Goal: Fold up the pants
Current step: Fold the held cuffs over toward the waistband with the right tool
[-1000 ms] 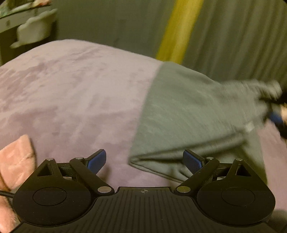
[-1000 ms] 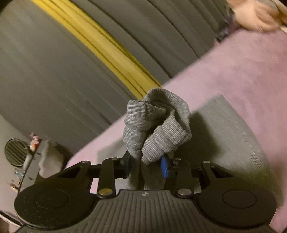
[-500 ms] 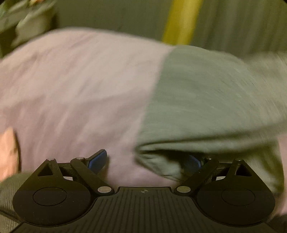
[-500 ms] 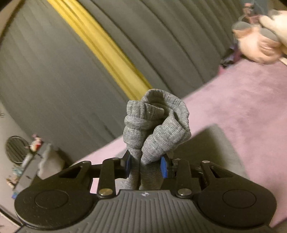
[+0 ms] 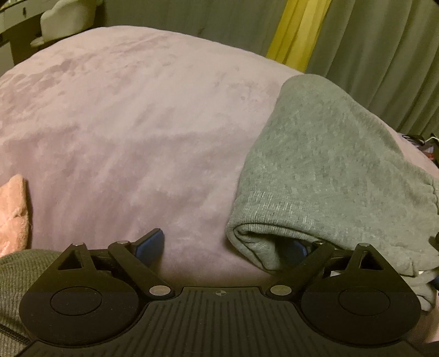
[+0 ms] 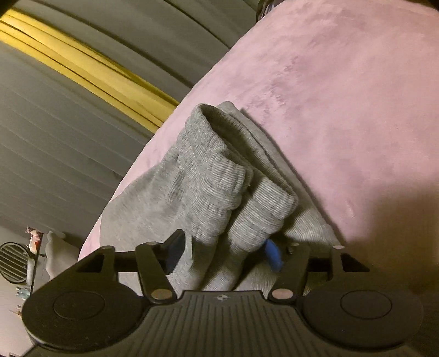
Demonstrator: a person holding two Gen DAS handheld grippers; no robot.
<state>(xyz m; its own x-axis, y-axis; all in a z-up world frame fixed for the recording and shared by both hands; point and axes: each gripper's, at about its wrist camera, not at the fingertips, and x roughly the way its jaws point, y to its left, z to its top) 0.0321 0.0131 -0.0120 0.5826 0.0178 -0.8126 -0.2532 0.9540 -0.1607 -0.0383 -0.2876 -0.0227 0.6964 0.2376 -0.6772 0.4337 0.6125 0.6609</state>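
Note:
Grey sweatpants [image 5: 323, 170] lie folded over on a pink blanket [image 5: 131, 131]. In the left wrist view the fold's near edge drapes over my left gripper's right finger. My left gripper [image 5: 225, 247] is open wide, low on the blanket, its left pad [image 5: 149, 243] bare. In the right wrist view the two ribbed cuffs [image 6: 225, 186] of the pants lie between the fingers of my right gripper [image 6: 223, 254]. Its jaws stand apart, loose around the cuffs, and the cuffs rest down on the folded pants.
Grey curtains with a yellow strip [image 5: 296, 30] hang behind the bed. A pink plush item [image 5: 13, 211] lies at the left edge. A pale object [image 5: 65, 19] sits on furniture at back left. A fan [image 6: 13, 262] shows at the left.
My right gripper has come down from mid-air to the folded pants and its jaws have opened off the cuffs. The pants' top layer now lies folded over, covering my left gripper's right finger.

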